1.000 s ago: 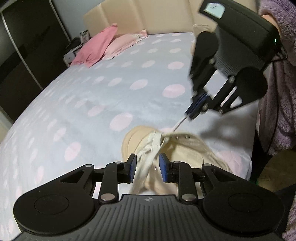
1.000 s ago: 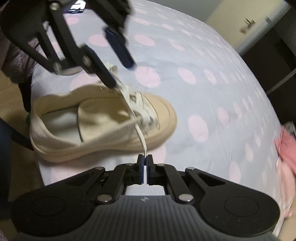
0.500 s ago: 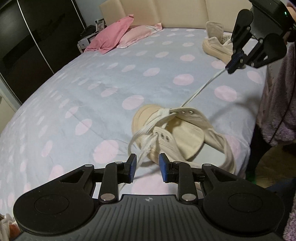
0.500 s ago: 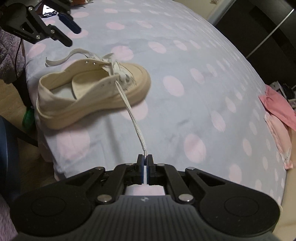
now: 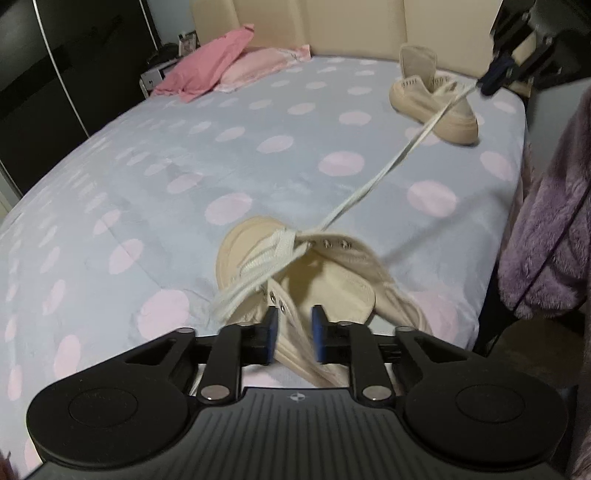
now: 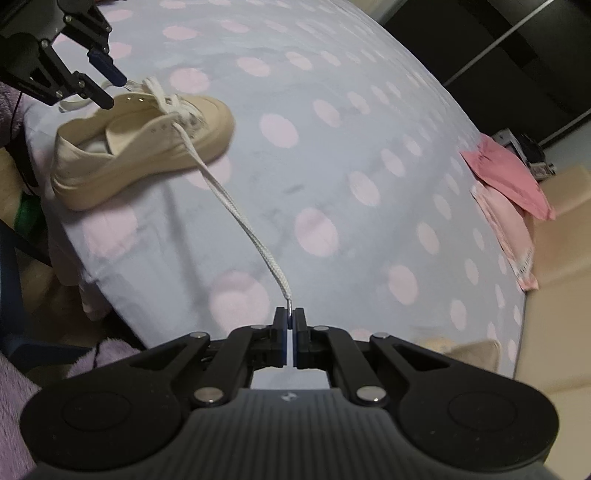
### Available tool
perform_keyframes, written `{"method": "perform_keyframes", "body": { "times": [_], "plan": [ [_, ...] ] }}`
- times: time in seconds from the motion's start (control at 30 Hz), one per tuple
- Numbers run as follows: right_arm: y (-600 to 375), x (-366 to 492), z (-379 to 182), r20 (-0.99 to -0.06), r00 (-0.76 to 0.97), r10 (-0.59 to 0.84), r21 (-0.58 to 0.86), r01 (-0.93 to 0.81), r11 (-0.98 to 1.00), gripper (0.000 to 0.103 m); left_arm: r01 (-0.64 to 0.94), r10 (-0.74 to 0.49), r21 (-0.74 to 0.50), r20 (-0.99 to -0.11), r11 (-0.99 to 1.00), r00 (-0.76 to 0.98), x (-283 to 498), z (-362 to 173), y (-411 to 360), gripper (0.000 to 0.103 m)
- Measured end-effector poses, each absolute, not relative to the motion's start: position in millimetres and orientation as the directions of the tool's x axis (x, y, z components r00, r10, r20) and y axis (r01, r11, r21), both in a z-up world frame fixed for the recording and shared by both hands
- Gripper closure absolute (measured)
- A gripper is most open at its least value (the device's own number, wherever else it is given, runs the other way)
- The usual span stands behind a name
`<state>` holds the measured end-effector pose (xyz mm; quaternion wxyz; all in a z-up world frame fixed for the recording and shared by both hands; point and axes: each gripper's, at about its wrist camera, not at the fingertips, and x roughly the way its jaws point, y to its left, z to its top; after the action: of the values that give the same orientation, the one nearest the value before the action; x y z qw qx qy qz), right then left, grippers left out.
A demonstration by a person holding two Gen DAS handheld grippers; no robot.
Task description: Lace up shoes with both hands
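Observation:
A beige canvas shoe [image 5: 332, 273] [image 6: 140, 155] lies on the spotted bed, toe pointing away in the left wrist view. Its white lace [image 5: 388, 173] [image 6: 236, 210] runs taut from an eyelet to my right gripper [image 6: 290, 317] [image 5: 493, 81], which is shut on the lace tip well away from the shoe. My left gripper [image 5: 294, 332] [image 6: 116, 92] hangs over the shoe's near eyelet flap. Its jaws are closing with the flap edge between them, and the pads are not pressing. Loose lace loops lie bunched over the shoe's tongue.
A second beige shoe [image 5: 432, 107] stands near the headboard [image 5: 314, 26]. Pink pillows [image 5: 210, 62] [image 6: 509, 173] lie at the bed's far corner. A purple fleece sleeve [image 5: 546, 240] hangs by the bed's edge. A dark wardrobe [image 5: 55, 74] lines the left side.
My right gripper has drawn up and away from the shoe, and the lace now stretches long and straight. My left gripper's jaws have narrowed and now sit over the shoe's eyelet flap.

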<state>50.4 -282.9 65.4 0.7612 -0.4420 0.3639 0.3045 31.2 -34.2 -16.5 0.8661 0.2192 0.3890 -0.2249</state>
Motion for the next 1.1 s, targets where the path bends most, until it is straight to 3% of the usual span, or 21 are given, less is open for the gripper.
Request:
{"method": "perform_keyframes", "body": {
  "times": [0.7, 0.9, 1.1],
  "plan": [
    [-347.9, 50.0, 82.4, -0.809, 0.587, -0.033, -0.514, -0.681, 0.522, 0.100, 0.545, -0.204, 0.196, -0.784, 0.815, 0.586, 32.8, -14.3, -30.0, 0.094],
    [-329.5, 48.6, 89.1, -0.803, 0.593, 0.054, -0.477, -0.695, 0.538, 0.100, 0.534, -0.239, 0.186, -0.742, 0.825, 0.627, 31.8, -4.2, -28.8, 0.094],
    [-272.2, 46.3, 84.4, -0.811, 0.555, 0.184, -0.442, -0.788, 0.429, 0.100, 0.527, -0.242, 0.194, -0.724, 0.827, 0.646, 33.5, 0.4, -28.7, 0.093]
  ]
}}
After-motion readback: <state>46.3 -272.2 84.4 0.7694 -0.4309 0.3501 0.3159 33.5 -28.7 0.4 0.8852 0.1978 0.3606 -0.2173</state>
